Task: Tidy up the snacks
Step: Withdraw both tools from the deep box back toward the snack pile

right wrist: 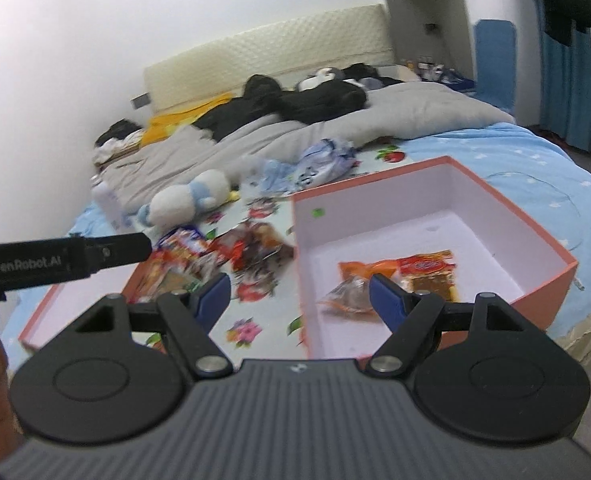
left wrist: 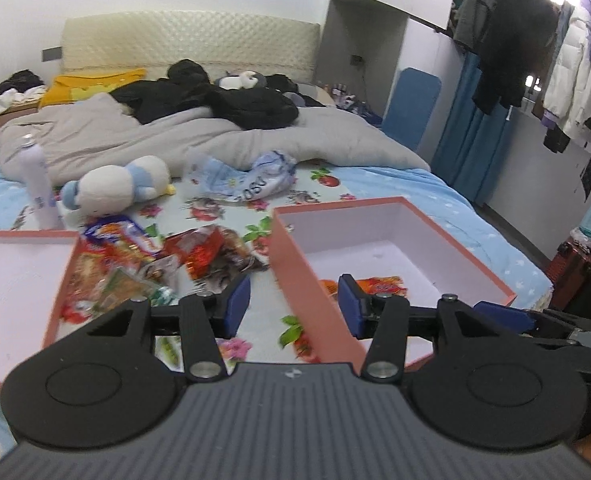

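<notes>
Both grippers spread wide, nothing between the blue pads. Left gripper (left wrist: 294,307) poised above the floral bedsheet (left wrist: 255,322), straddling the near left wall of the orange box (left wrist: 315,276), one pad outside it and one over its white floor. Right gripper (right wrist: 299,298) held over the same orange box (right wrist: 551,280), right pad above the packets inside, left pad out over the sheet. Inside the box, near its front wall: an orange snack packet (right wrist: 369,270) touching a red-and-brown snack packet (right wrist: 433,270), with a clear crinkled wrapper (right wrist: 339,294) just beside them. Between the box and the orange lid (left wrist: 61,292), lying open side up to the left, a loose snack pile (left wrist: 151,264) of red, orange and green packets heaped on the sheet, some overlapping the lid's edge. Farther back, a white-and-blue plush toy (left wrist: 115,188) lying on its side, a white bottle (left wrist: 39,184) upright near it, a crumpled blue-and-white plastic bag (left wrist: 251,178), and a grey duvet (left wrist: 223,136) topped with black clothing (left wrist: 215,102). Body of the left gripper also visible at the left of the right wrist view.
</notes>
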`<state>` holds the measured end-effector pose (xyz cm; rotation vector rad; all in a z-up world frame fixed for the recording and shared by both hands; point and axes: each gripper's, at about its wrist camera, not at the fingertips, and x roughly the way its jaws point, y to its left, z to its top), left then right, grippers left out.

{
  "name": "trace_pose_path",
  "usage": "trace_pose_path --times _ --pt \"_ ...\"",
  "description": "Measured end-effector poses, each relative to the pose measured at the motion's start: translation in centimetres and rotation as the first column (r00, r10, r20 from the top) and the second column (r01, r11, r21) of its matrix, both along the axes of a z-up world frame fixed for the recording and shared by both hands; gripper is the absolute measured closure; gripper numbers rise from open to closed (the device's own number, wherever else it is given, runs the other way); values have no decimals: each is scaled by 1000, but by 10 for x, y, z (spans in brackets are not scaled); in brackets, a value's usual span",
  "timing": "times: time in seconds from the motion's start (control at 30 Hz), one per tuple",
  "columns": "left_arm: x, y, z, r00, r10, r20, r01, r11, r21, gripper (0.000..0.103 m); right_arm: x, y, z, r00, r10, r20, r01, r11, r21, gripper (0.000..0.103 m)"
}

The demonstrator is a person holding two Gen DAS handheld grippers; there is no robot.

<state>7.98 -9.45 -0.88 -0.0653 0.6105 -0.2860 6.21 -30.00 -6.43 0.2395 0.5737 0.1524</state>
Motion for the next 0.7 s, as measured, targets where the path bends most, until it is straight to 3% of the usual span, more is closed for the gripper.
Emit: trace_pose_path --times 0.4,0.7 --pt "-47 57 -24 991 122 -60 -123 992 -11 38 -27 52 -7 987 161 -14 -162 987 -20 25" --pt "-31 73 -39 981 157 -113 -161 987 -28 34 -20 65 -13 982 185 -42 -187 982 -38 25"
